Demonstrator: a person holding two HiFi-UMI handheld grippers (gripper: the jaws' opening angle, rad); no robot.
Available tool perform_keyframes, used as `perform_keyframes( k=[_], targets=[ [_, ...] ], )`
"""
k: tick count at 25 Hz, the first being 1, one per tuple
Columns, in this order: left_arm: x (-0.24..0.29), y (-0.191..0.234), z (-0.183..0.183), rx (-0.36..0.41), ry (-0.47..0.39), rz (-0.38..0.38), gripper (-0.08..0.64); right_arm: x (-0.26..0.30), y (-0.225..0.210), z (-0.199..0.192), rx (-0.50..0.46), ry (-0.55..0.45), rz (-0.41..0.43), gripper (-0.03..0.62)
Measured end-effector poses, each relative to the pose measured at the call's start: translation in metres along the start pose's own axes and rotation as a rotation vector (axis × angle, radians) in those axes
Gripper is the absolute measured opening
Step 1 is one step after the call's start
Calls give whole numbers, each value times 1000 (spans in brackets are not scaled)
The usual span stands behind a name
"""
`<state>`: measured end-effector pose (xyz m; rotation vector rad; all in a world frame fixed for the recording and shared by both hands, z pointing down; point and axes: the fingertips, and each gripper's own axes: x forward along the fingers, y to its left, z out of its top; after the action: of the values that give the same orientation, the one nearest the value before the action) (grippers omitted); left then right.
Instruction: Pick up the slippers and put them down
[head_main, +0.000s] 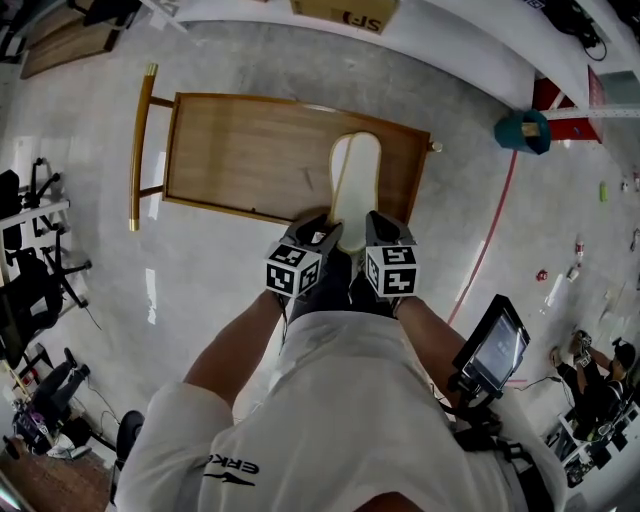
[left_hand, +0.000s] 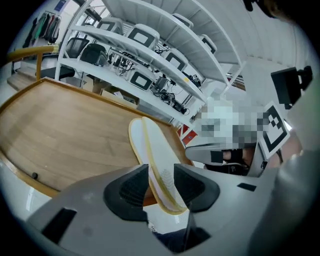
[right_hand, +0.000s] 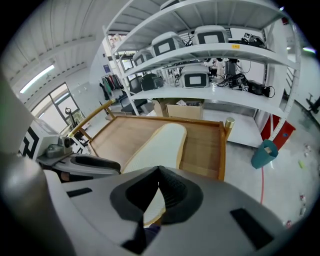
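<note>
Being held out heel-first over the wooden platform (head_main: 240, 150), the pale slippers (head_main: 358, 175) are seen with toes pointing away from the person, above the platform's near right corner; contact with the wood cannot be confirmed

Left gripper (head_main: 318, 225): jaws are spread, with a yellow-edged slipper (left_hand: 155, 145) standing on edge between the pads (left_hand: 131, 187). It fills most of the gap, but no firm pinch is seen

Right gripper (head_main: 385, 225): jaws are pressed onto the heel end of a slipper (right_hand: 157, 145), which is presented flat and broad, toe reaching over the wood

Both grippers are angled downward, side by side and near each other. White shelving (right_hand: 215, 50) is seen beyond the platform, and a teal bin (head_main: 522, 130) on the floor to its right
</note>
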<state>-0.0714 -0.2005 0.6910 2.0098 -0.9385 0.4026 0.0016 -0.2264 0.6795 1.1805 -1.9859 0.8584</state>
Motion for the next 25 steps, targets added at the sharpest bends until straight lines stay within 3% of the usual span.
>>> perform_keyframes(
  k=[10, 25],
  targets=[
    [20, 3, -12, -76, 81, -90, 225, 14, -8, -8, 4, 42, -16, 5],
    [37, -4, -23, -159, 231, -174, 227, 23, -13, -22, 22, 110, -19, 5]
  ],
)
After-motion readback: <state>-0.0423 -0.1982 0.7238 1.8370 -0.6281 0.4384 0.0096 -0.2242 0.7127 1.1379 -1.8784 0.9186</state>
